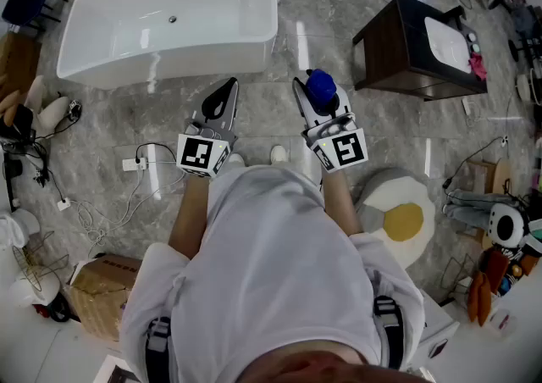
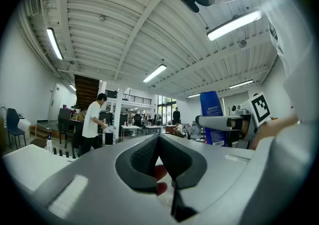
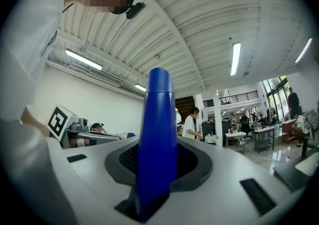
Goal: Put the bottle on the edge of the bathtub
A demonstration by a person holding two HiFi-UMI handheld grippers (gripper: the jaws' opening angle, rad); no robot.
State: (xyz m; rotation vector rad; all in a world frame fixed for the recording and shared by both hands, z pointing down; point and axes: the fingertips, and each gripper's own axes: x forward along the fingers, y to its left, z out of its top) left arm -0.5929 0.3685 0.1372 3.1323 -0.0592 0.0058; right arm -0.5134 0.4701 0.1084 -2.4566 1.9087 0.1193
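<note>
The bottle [image 3: 157,134], blue and tall, stands upright, clamped between the jaws of the right gripper [image 1: 313,93], well apart from the white bathtub [image 1: 212,49].

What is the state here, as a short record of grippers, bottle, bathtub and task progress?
left gripper: jaws together, nothing held, pointing level
right gripper: closed on the bottle, pointing level
bottle: blue, upright between the right jaws
bathtub: white, on the floor ahead of the person, apart from both grippers
task: bottle not yet on the bathtub edge
</note>
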